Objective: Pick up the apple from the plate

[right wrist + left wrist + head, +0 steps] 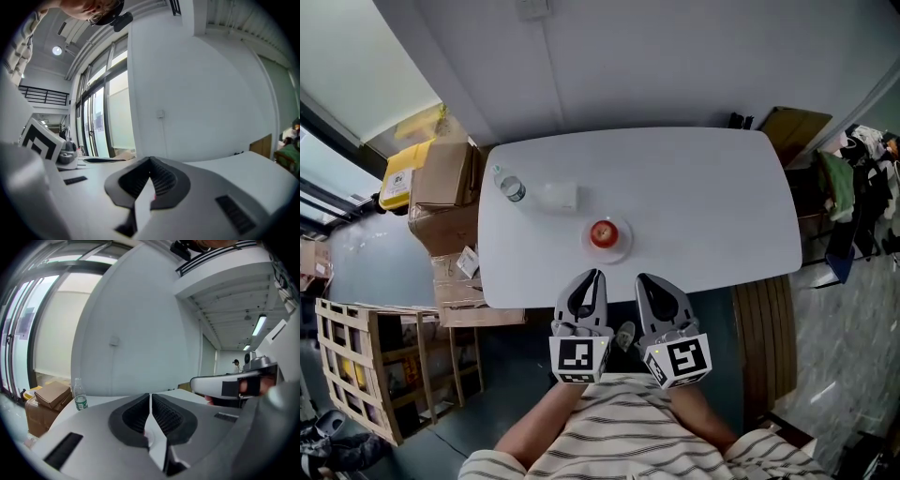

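Left tongs (597, 274) and right tongs (640, 278), both closed and empty, sit just short of the apple (603, 233) on its plate (625, 244); the left is nearer.

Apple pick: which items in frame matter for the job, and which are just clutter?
Job:
- apple
- plate under it
- left tool and right tool, both shut and empty

Lying about:
- water bottle
- whitish object
- cardboard boxes
- wooden crate

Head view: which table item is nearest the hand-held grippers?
The red apple on its plate, just ahead of the left hand-held gripper and right hand-held gripper. The bottle and the pale box sit farther back, to the left.
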`<action>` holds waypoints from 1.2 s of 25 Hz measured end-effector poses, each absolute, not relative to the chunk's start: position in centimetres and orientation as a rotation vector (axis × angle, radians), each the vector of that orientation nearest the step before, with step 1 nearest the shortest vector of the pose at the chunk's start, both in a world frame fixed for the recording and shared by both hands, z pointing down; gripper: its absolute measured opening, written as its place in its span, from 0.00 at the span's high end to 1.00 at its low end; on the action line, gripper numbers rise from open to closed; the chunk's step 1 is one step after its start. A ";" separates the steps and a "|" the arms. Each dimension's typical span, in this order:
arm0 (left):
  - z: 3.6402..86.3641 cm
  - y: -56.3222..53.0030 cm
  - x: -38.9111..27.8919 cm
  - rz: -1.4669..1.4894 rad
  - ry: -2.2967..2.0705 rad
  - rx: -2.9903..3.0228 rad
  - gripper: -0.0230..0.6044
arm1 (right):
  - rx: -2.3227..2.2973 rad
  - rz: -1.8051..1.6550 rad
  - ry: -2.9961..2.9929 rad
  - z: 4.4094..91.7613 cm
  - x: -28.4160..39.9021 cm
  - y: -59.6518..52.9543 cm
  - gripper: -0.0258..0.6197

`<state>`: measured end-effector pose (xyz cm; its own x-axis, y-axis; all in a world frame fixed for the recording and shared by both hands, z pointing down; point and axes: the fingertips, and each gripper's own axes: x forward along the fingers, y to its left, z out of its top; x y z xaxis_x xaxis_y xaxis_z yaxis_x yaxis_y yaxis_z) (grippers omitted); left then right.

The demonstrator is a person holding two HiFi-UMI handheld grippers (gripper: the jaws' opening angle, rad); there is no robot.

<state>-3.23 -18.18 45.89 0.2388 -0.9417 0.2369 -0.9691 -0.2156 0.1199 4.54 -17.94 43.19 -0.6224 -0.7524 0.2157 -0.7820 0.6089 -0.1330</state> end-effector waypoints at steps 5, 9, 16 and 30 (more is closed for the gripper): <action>47.9 -19.1 -3.4 0.210 -1.780 2.256 0.95 | 1.311 0.340 -2.656 43.9 5.0 -18.4 0.96; 49.6 -20.0 -3.4 0.266 -1.777 2.233 0.91 | 1.331 0.355 -2.637 44.4 5.6 -18.9 0.96; 53.6 -21.1 -3.7 0.373 -1.747 2.197 0.77 | 1.336 0.365 -2.619 45.0 5.2 -19.6 0.96; 60.3 -22.9 -3.6 0.472 -1.682 2.121 0.52 | 1.372 0.388 -2.565 46.7 6.0 -20.4 0.96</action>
<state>-3.55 -22.87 60.29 0.2221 -0.8430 0.4899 -0.9748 -0.2023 0.0938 6.05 -20.36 46.75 -0.5463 -0.7813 0.3018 -0.8357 0.5330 -0.1326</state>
